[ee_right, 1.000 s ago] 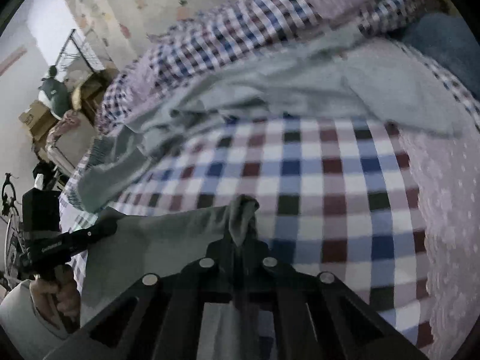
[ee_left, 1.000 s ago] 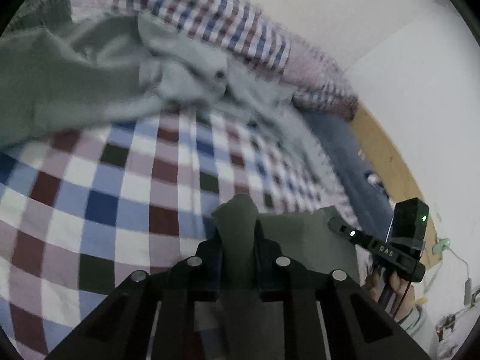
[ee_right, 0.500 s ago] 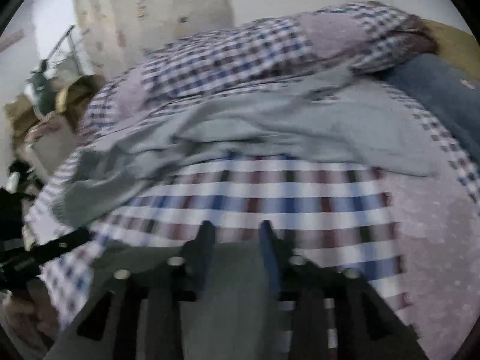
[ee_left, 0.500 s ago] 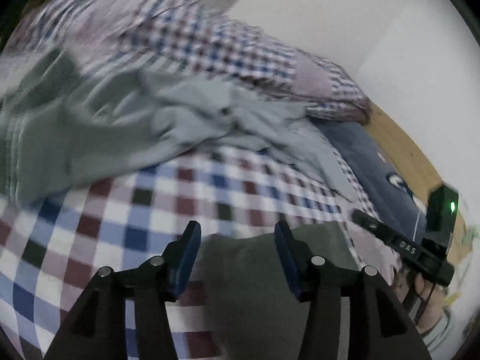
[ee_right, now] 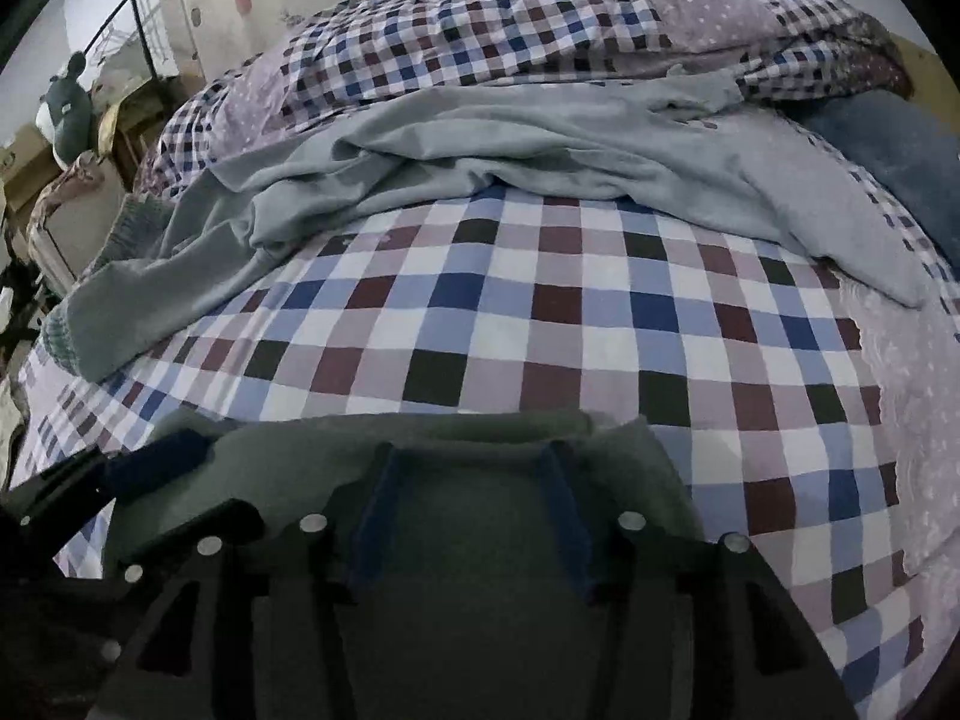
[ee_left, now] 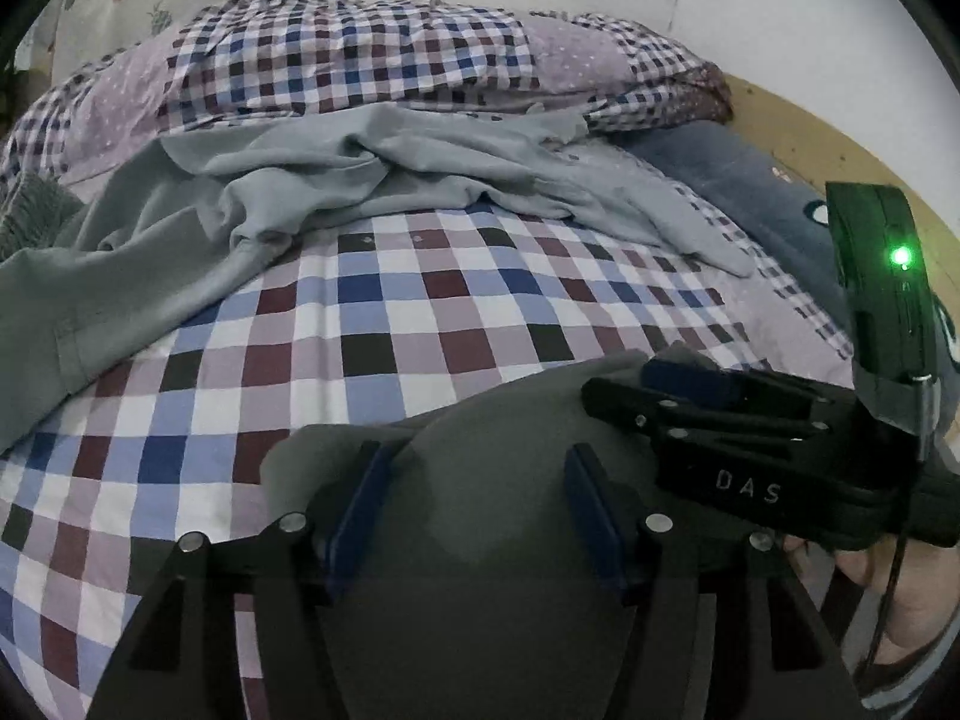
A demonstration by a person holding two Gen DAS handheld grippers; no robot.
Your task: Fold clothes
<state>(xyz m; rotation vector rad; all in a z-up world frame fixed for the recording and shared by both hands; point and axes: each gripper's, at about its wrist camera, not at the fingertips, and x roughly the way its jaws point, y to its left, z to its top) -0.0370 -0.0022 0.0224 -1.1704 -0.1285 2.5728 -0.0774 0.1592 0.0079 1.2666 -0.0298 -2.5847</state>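
1. The left gripper (ee_left: 474, 498) is hovering with its blue-padded fingers spread wide over a dark grey-green garment (ee_left: 480, 588) and is pinching nothing

2. The right gripper (ee_right: 474, 501) is likewise standing with its fingers apart over the same dark garment (ee_right: 480, 600), with no cloth between its pads; in the left wrist view it is showing at the right, reaching in low across the garment's far corner, the person's hand (ee_left: 900, 612) gripping its handle

3. The dark garment is lying at the near edge of the checked bedspread (ee_left: 420, 324), flattish, its far edge running fairly straight in the right wrist view; how many layers it is lying in, I cannot tell

4. A pale grey garment (ee_right: 510, 144) is lying crumpled and spread further back, just in front of the checked pillows (ee_right: 510, 30), well apart from both grippers

5. Judging by this, both grippers being free of a laid-down dark piece is fitting either a pause between folds or a fold just set down

6. Any next move is calling for a fresh pinch on an edge, taken evenly by both grippers so the cloth is not skewing
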